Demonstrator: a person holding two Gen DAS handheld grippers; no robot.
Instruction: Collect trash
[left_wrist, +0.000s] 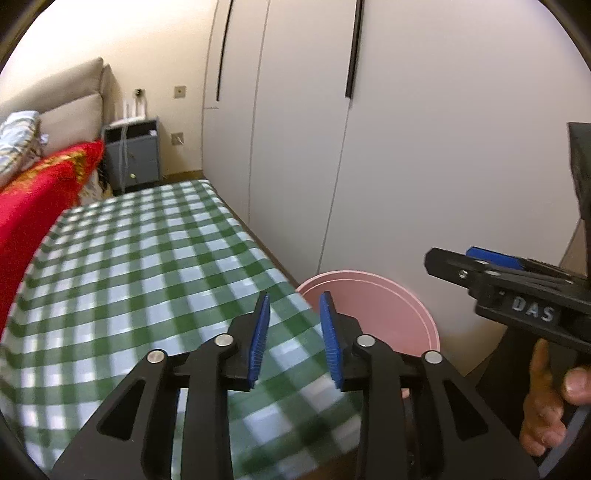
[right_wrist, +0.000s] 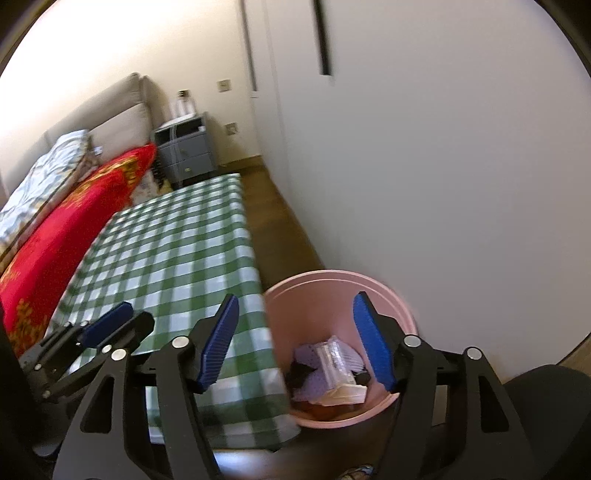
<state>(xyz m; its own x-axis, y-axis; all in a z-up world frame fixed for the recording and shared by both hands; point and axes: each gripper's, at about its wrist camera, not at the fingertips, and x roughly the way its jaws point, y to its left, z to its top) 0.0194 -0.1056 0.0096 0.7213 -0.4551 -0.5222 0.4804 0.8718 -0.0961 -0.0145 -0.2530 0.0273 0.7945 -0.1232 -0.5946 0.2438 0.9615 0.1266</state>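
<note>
A pink bin (right_wrist: 391, 306) stands on the floor at the near right corner of a table covered with a green-and-white checked cloth (right_wrist: 177, 251). Trash (right_wrist: 328, 369) lies inside it: a clear plastic wrapper, purple pieces and a white box. My right gripper (right_wrist: 295, 314) is open and empty, held above the bin's mouth. My left gripper (left_wrist: 294, 314) is open and empty over the table's corner, beside the bin (left_wrist: 380, 302). The right gripper (left_wrist: 480, 266) also shows in the left wrist view; the left gripper (right_wrist: 110, 325) also shows in the right wrist view.
White wardrobe doors (left_wrist: 406, 147) run along the right, close behind the bin. A bed with a red blanket (right_wrist: 55, 251) lies left of the table. A grey nightstand (right_wrist: 188, 151) stands at the far end. A strip of wooden floor (right_wrist: 280, 221) runs between table and wardrobe.
</note>
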